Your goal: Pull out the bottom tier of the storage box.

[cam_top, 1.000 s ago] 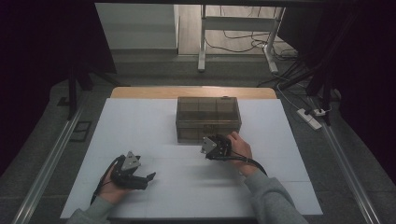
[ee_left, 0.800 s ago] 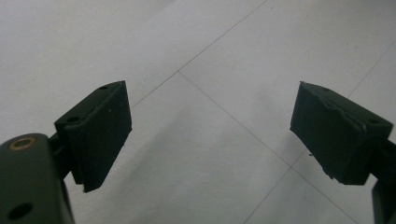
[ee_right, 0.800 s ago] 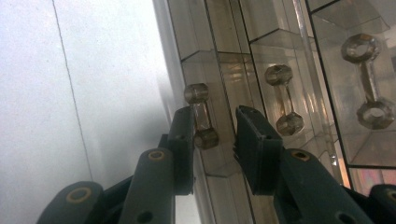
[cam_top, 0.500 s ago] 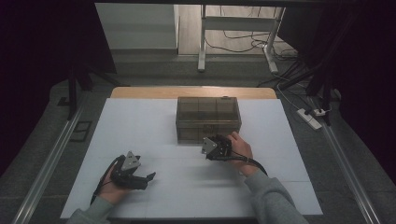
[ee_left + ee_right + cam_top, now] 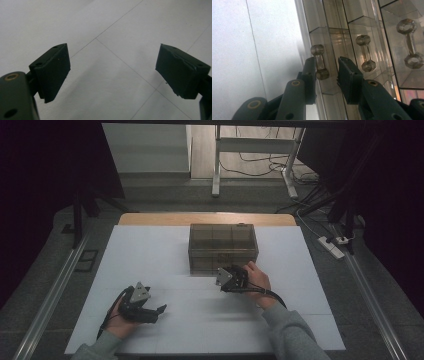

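Drawer box (image 5: 223, 247): smoky, see-through plastic, standing on the white table (image 5: 150, 250), about midway across and toward the far edge, front face turned to the person. Seen in the right gripper view as a row of compartments, each with a clear, dumbbell-shaped handle.

At the left of the high view: left tool (image 5: 157, 312), held low over the near-left part of the table in the left hand (image 5: 120, 320), well apart from the box, pointing across toward the right, grey three-cornered plate on top. In the left gripper view, left tool (image 5: 112, 72) spread wide, with bare white table and thin seam lines between its two black jaws and nothing held.

Farther right: right tool (image 5: 234, 270), gripped by the right hand (image 5: 257, 277), up against the front of the box near its right half, cable (image 5: 272, 295) trailing back along the grey sleeve. In the right gripper view, right tool (image 5: 327, 72) set fairly narrow, straddling one handle (image 5: 319, 62). Handle close against one jaw, perhaps touching it, with a clear gap before the other jaw, so not pinched from both sides. Two more handles beside it, middle handle (image 5: 365, 53) and far handle (image 5: 410, 45), both untouched.

Beyond the table's right edge: white power strip (image 5: 332, 245) lying on the floor.
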Tool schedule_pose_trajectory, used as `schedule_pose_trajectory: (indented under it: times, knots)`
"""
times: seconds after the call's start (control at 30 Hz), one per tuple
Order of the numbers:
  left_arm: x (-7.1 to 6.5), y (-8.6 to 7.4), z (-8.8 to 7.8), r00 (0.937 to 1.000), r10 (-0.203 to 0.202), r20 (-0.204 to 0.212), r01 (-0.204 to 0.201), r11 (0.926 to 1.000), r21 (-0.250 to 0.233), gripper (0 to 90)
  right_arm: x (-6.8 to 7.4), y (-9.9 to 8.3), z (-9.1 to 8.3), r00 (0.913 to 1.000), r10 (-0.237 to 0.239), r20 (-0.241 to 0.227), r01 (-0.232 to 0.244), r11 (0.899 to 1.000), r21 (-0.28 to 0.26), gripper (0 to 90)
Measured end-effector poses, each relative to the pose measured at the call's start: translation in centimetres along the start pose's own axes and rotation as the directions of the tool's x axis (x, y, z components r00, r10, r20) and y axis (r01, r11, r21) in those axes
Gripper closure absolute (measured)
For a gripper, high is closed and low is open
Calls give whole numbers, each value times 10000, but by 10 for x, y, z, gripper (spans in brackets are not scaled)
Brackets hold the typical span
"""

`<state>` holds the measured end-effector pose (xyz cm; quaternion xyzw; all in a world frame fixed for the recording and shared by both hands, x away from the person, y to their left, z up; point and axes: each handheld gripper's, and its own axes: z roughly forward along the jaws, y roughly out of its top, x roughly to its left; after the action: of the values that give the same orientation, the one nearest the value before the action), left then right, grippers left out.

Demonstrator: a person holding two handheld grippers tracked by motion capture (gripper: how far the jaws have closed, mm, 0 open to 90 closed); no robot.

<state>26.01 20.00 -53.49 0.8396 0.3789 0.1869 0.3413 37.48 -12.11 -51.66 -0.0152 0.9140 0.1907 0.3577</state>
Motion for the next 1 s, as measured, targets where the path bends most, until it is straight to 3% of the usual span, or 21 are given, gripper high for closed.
schedule_pose_trajectory:
  times: [1.0]
  knots:
    - [0,0,0,10000,25,-12,-25,10000,4,125,3,1,-1,9999,-106,36,106,9999,-21,667]
